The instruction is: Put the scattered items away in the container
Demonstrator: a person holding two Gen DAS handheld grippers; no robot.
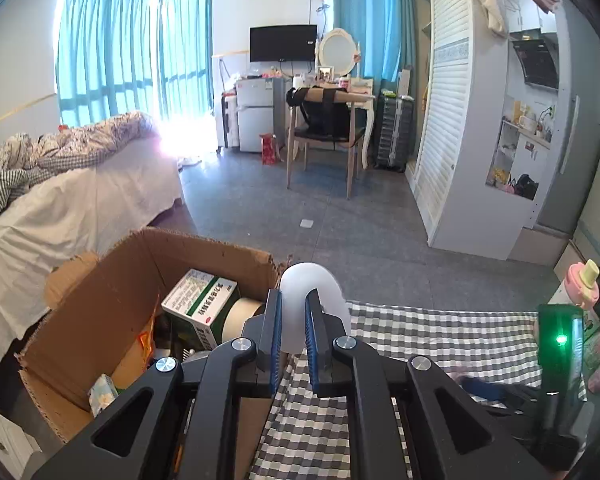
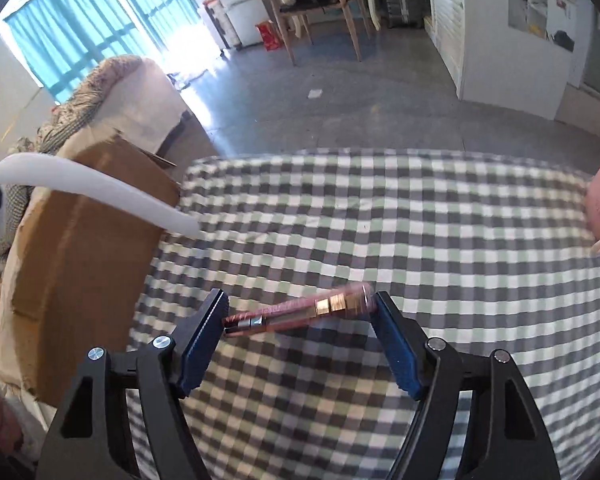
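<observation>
Left claw point(image 1: 293, 316) pinches a white curved plastic piece point(image 1: 312, 284) beside the cardboard box point(image 1: 100, 300); right claw point(image 2: 300, 320) clamps a pink pen point(image 2: 300, 312) endwise above the checkered cloth point(image 2: 380, 220).

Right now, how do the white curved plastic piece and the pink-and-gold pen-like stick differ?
The white curved plastic piece is broad, plain and bowed; the pink-and-gold pen-like stick is slim, straight and banded. The piece is pinched on edge in the left gripper by the cardboard box; the stick spans the right gripper crosswise above the checked cloth. Both are gripped.
</observation>
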